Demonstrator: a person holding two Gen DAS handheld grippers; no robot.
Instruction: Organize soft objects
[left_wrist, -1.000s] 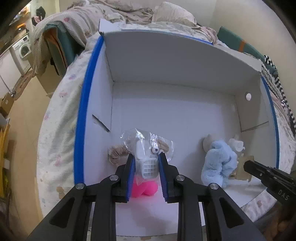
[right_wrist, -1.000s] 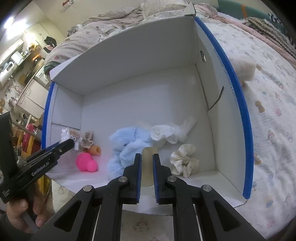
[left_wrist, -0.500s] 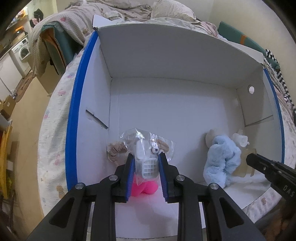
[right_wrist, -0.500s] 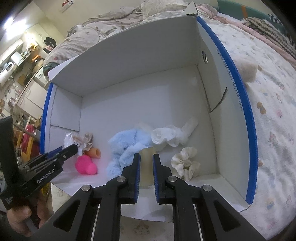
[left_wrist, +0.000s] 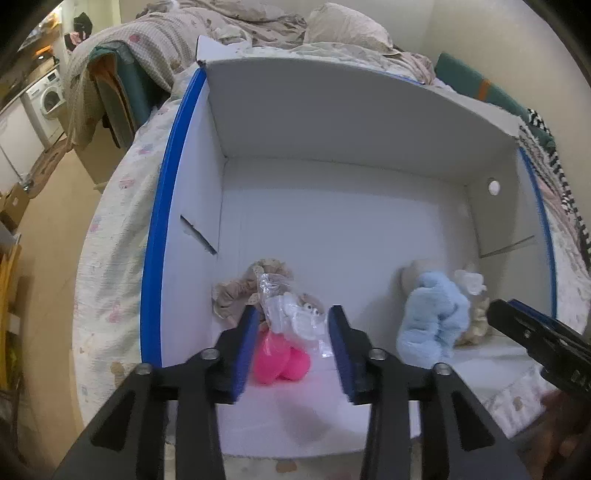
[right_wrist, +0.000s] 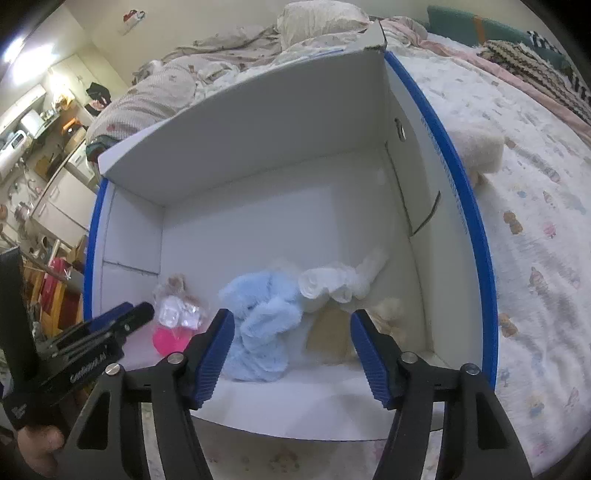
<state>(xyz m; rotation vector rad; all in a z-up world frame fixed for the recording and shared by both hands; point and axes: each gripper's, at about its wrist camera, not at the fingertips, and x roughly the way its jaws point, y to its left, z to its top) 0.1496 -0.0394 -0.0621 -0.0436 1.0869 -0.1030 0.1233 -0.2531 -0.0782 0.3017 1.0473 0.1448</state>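
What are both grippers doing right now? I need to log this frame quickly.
Left gripper: open, holding nothing; the clear plastic bag lies between its fingers.
Right gripper: open, holding nothing, above the tan piece.

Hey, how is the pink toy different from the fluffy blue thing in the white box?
The pink toy is smooth, bright and compact; the fluffy blue thing is pale, furry, crumpled and looks bigger. The pink toy lies near the box's left wall, partly under a clear plastic packet; the blue one sits toward the right with nothing on top. Both rest on the box floor near its front edge.
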